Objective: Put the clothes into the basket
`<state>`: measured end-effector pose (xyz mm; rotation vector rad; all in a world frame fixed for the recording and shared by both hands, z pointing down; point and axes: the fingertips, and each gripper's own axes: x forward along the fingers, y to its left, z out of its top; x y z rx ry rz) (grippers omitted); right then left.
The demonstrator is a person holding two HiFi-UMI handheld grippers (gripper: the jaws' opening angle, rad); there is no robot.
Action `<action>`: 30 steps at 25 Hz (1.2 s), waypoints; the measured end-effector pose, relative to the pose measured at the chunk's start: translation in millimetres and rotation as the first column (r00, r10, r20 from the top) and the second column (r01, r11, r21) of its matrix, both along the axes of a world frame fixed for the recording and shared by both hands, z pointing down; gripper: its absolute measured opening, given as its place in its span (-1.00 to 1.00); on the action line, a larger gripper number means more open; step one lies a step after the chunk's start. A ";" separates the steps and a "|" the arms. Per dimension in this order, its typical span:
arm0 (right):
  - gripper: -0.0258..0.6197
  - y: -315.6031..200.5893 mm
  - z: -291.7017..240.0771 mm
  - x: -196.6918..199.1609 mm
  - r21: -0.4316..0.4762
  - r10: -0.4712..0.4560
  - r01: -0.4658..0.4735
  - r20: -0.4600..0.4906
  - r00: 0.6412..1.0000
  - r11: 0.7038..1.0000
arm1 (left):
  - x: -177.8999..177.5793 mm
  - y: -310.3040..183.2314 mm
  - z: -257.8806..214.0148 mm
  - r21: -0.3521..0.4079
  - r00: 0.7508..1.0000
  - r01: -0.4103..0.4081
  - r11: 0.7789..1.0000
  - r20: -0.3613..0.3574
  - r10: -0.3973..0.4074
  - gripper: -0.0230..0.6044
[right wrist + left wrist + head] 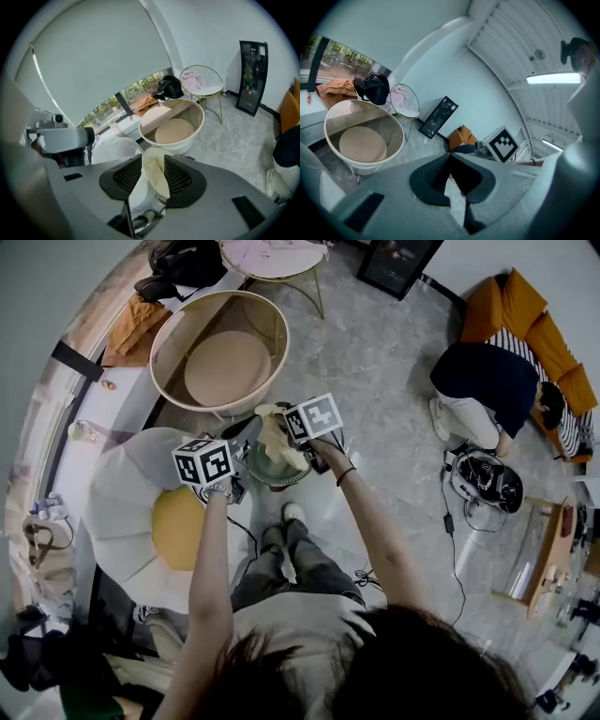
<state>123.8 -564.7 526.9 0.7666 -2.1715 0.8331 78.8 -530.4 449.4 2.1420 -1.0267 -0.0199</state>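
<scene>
My right gripper [152, 159] hangs just above the small dark round basket [286, 484]. Its jaws are part-way apart, and the pale yellow cloth [157, 180] droops loose between the pads rather than pinched. My left gripper [450, 155], beside the basket, is closed on nothing. The cloth may cling to a ribbed pad or catch the rim and slide to the floor. Beyond the basket stands a big cream round tub table [220, 352]. A white petal-shaped chair [122, 493] is near the basket's left. I judge neither is in the way.

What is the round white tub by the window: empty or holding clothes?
Empty: the round white tub shows only its bare tan bottom in all three views; the pale yellow cloth is outside it.
</scene>
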 end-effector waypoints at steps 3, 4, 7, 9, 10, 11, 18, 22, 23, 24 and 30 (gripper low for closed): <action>-0.54 2.5 13.7 3.3 -0.029 0.013 -0.013 0.001 1.000 0.999 | 1.4 1.7 13.2 -0.029 1.000 -0.001 1.000 -0.001 0.001 -0.89; -0.53 4.3 18.3 4.3 -0.037 0.014 -0.014 -0.001 1.000 0.999 | 2.2 3.3 18.4 -0.040 1.000 -0.003 0.999 -0.001 0.003 -0.89; -0.51 9.2 30.0 7.8 -0.057 0.025 -0.025 -0.002 1.000 0.998 | 4.2 9.2 33.3 -0.073 1.000 -0.007 0.997 -0.001 0.007 -0.89; -0.50 10.2 34.7 9.4 -0.065 0.028 -0.029 -0.002 1.000 0.998 | 4.3 12.3 41.2 -0.089 1.000 -0.005 0.996 -0.001 0.005 -0.89; -0.50 9.8 36.3 10.0 -0.066 0.030 -0.030 -0.001 1.000 0.997 | 4.3 13.5 44.5 -0.096 1.000 -0.004 0.995 -0.001 0.004 -0.89; -0.50 9.1 37.4 10.5 -0.068 0.032 -0.032 0.001 0.999 0.997 | 4.4 14.4 47.3 -0.101 1.000 -0.003 0.995 -0.001 0.003 -0.89; -0.50 5.0 37.7 11.1 -0.076 0.059 -0.057 0.021 0.998 0.995 | 4.0 16.1 53.1 -0.114 1.000 0.000 0.993 0.002 0.001 -0.89; -0.50 4.2 37.2 8.9 -0.078 0.068 -0.066 0.030 0.997 0.995 | 1.0 14.1 52.2 -0.108 1.000 0.005 0.994 0.003 -0.005 -0.89; -0.50 4.1 36.8 9.0 -0.083 0.079 -0.076 0.037 0.996 0.994 | 0.6 14.0 51.7 -0.107 1.000 0.006 0.994 0.002 -0.006 -0.89; -0.50 4.3 36.1 9.1 -0.089 0.091 -0.087 0.047 0.995 0.992 | 0.3 14.2 51.1 -0.106 1.000 0.008 0.994 0.002 -0.007 -0.89; -0.50 5.8 29.7 8.7 -0.122 0.158 -0.143 0.123 0.980 0.982 | -4.0 17.3 50.4 -0.105 1.000 0.024 0.994 0.001 -0.024 -0.89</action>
